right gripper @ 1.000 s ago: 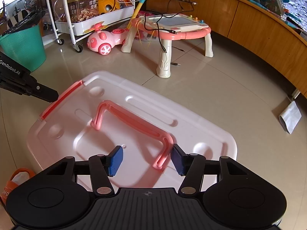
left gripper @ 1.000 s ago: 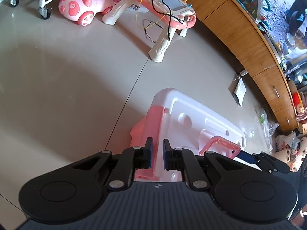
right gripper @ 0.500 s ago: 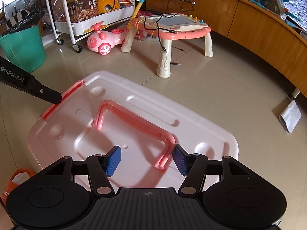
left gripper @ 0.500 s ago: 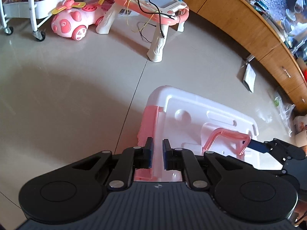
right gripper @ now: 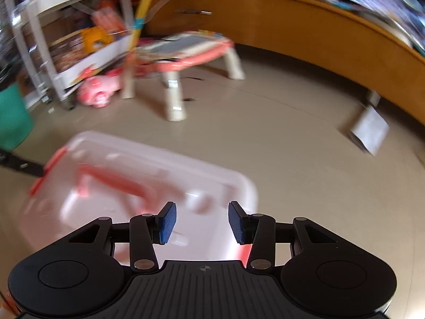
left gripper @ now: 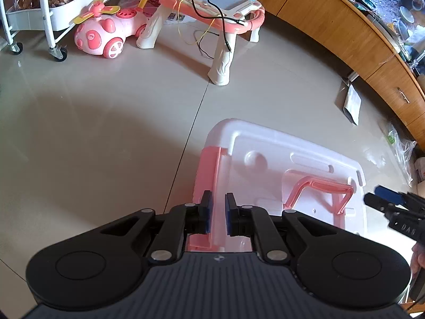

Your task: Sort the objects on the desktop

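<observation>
In the left wrist view, a white cart (left gripper: 50, 13) stands at the upper left, with a pink toy car (left gripper: 102, 37) just beside it and a pink drawing table (left gripper: 215, 5) at upper centre, black and yellow cables trailing off it. At lower centre the left gripper (left gripper: 215, 214) has its blue pads nearly together, a narrow slit between them, over the pink latch (left gripper: 209, 167) on the near end of a white bin lid (left gripper: 271, 164); whether the pads touch the latch cannot be told. The lid lies on the tiled floor (left gripper: 93, 133) right of centre, its pink handle (left gripper: 318, 191) raised. At the right edge the right gripper (left gripper: 393, 199) reaches in beside the lid. A wooden cabinet (left gripper: 345, 26) curves along the upper right. The right wrist view is blurred: a green tub (right gripper: 10, 117) at the left edge, the lid at lower left, and at lower centre the right gripper's pads set wide apart, holding nothing, above the lid's near corner.
</observation>
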Demonstrator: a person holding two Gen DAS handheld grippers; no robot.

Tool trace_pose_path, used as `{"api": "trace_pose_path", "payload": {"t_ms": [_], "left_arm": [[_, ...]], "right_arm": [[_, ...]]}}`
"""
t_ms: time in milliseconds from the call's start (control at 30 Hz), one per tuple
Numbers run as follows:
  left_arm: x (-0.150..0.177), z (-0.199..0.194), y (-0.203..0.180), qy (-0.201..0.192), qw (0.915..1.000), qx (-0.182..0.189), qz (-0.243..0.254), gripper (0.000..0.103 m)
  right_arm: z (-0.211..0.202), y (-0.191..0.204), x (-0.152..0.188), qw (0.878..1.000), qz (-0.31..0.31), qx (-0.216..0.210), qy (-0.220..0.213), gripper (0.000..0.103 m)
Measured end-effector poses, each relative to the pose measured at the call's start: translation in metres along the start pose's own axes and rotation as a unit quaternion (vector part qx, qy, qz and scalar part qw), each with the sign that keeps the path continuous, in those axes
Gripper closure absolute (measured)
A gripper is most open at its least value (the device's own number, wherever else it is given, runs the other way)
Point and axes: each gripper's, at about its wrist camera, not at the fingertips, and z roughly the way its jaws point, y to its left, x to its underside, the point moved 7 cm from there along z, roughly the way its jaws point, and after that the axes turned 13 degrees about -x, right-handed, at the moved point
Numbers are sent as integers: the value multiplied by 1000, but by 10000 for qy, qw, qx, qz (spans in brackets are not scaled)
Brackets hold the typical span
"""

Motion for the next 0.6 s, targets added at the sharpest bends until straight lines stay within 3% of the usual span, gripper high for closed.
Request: {"api": "trace_pose_path", "payload": {"t_ms": [233,367,600], "left_arm": [[-1,0,-1,10,10000,-82,43,92],[-1,1,-2,17,9999,-111,47,92],[-2,2,-1,22,9999,-100,56,92]], "right_arm": [[-5,-83,53,9885,1479,266,196,63],[8,-81,70,9872,1538,114,404,66],[9,-71,64,9837,1739,-383,255,67]]}}
